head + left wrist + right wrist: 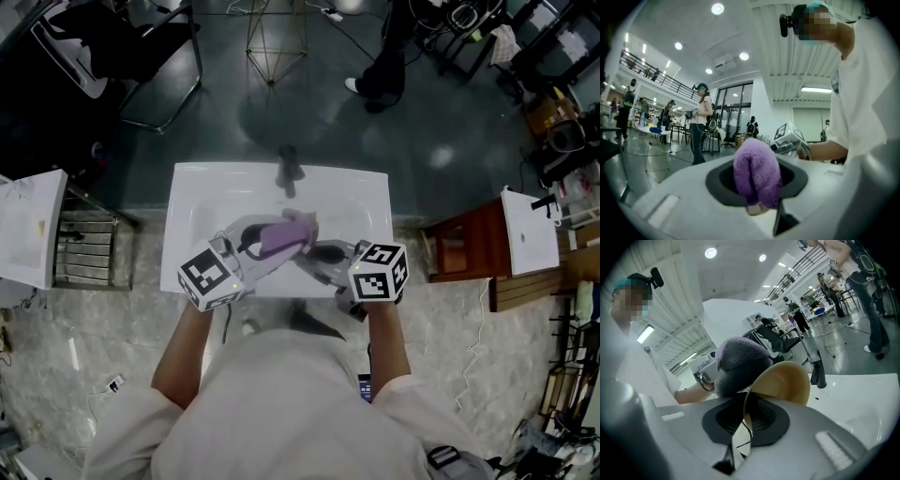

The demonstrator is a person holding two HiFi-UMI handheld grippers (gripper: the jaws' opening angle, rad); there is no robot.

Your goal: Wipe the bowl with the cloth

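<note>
A fluffy purple cloth [756, 173] bulges out of my left gripper [757, 206], whose jaws are shut on its lower end. My right gripper [743, 427] is shut on the rim of a tan bowl [783, 383], which stands on edge with its hollow side facing the cloth [740, 363]. The cloth presses into the bowl's hollow side. In the head view both grippers meet over the white sink [192, 202]: the left gripper [270, 246] with the cloth [289, 232], the right gripper [319, 256] with the bowl [328, 252] lower and to the right.
A dark faucet [288, 169] stands at the sink's far edge. A brown wooden cabinet [469, 248] and a white box [530, 230] are to the right, a metal rack [84, 248] and a white box [33, 225] to the left. People stand farther off.
</note>
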